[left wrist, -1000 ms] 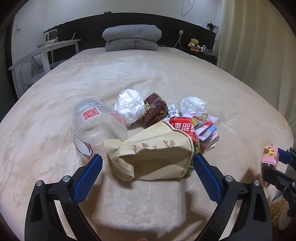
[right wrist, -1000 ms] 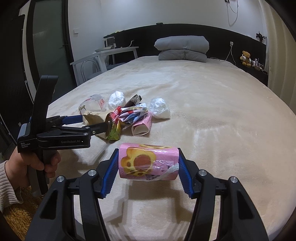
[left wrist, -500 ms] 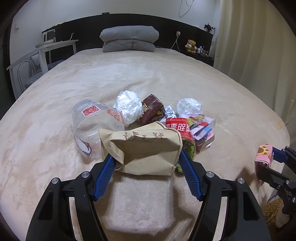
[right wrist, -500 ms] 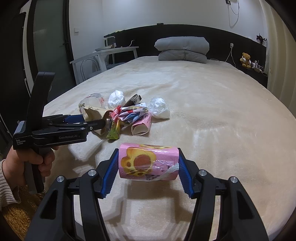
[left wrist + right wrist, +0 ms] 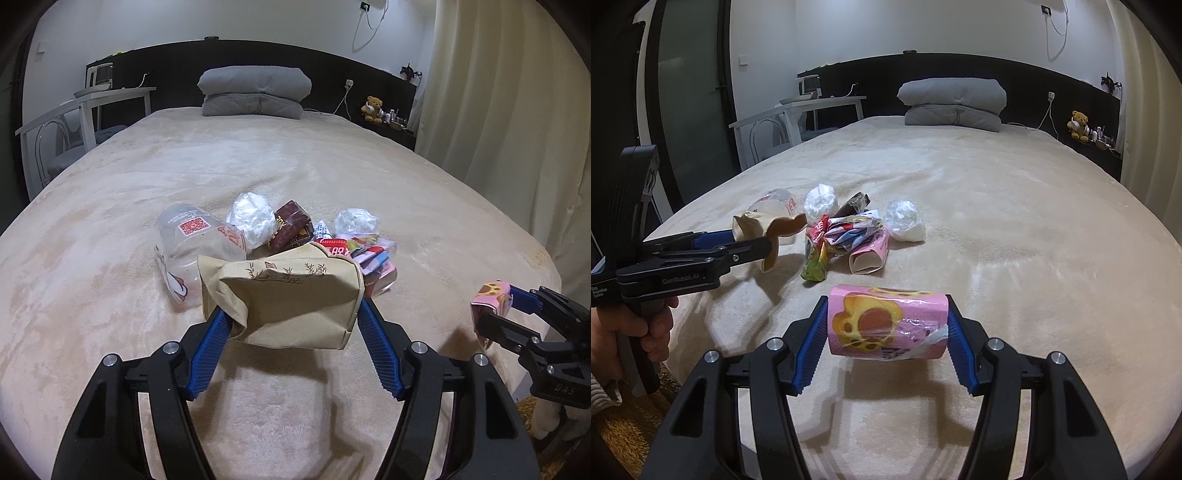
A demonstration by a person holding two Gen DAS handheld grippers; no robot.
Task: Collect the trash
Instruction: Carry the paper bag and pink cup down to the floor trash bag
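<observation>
My left gripper (image 5: 291,312) is shut on a crumpled brown paper bag (image 5: 291,291), held just above the beige bed (image 5: 295,166); from the right wrist view the bag (image 5: 753,225) hangs clear of the blanket. My right gripper (image 5: 886,319) is shut on a pink snack pack (image 5: 886,321), low over the bed's near edge. Behind the bag lies a trash pile: a clear plastic cup (image 5: 192,240), a white plastic wad (image 5: 251,218), a brown wrapper (image 5: 290,225), another clear wad (image 5: 356,221), colourful wrappers (image 5: 373,258) and a pink carton (image 5: 870,254).
A folded grey quilt (image 5: 255,92) lies at the bed's head against a dark headboard. A white desk and chair (image 5: 92,107) stand to the left, a curtain (image 5: 498,110) hangs to the right, and a teddy bear (image 5: 371,109) sits on a shelf. A person's hand (image 5: 624,332) holds the left gripper.
The left jaws closed around the brown paper bag and lifted it slightly off the bed, away from the pile. The right gripper kept still with the pink pack.
</observation>
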